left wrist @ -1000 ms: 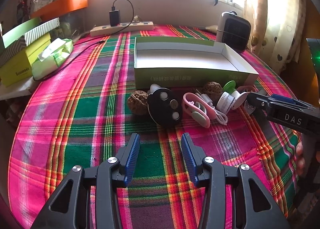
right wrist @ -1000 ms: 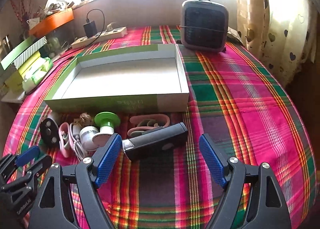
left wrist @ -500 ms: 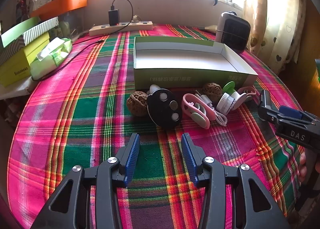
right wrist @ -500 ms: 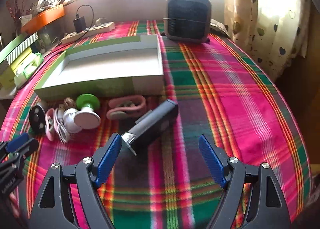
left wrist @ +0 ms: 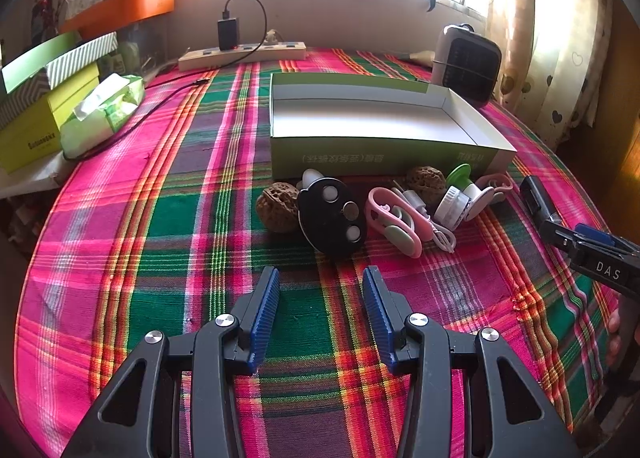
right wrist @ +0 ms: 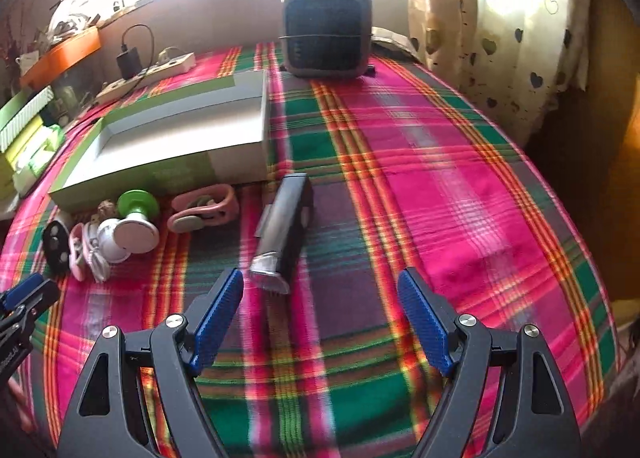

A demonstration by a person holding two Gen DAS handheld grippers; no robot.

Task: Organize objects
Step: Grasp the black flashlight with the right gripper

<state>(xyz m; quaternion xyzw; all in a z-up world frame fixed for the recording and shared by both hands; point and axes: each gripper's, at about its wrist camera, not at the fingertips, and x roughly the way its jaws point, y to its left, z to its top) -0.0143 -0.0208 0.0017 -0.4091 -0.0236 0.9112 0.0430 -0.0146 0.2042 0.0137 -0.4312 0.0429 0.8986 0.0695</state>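
Blue ribbed pads line both my tools. My left gripper [left wrist: 320, 298] hangs low over the plaid tablecloth [left wrist: 168, 218] with its jaws apart and nothing between them. My right gripper [right wrist: 320, 310] is spread much wider, also empty, and pointed at the black trimmer [right wrist: 284, 230], which lies on the cloth just ahead of its fingertips, metal head toward me.

Beyond my left gripper the small things sit in a loose row in front of the open green box [left wrist: 384, 150]: a walnut [left wrist: 278, 208] touching the black round case [left wrist: 332, 218], then a pink clip [left wrist: 394, 220] with a white cable [left wrist: 438, 232] beside it, a second walnut [left wrist: 426, 182] close to the box wall, and a white and green roller [left wrist: 456, 198]. A second pink clip [right wrist: 202, 208] lies between the roller and the trimmer. The box itself holds nothing that I can see.

Farther back stand a small dark heater [right wrist: 326, 38] and a power strip [left wrist: 240, 56] by the wall.
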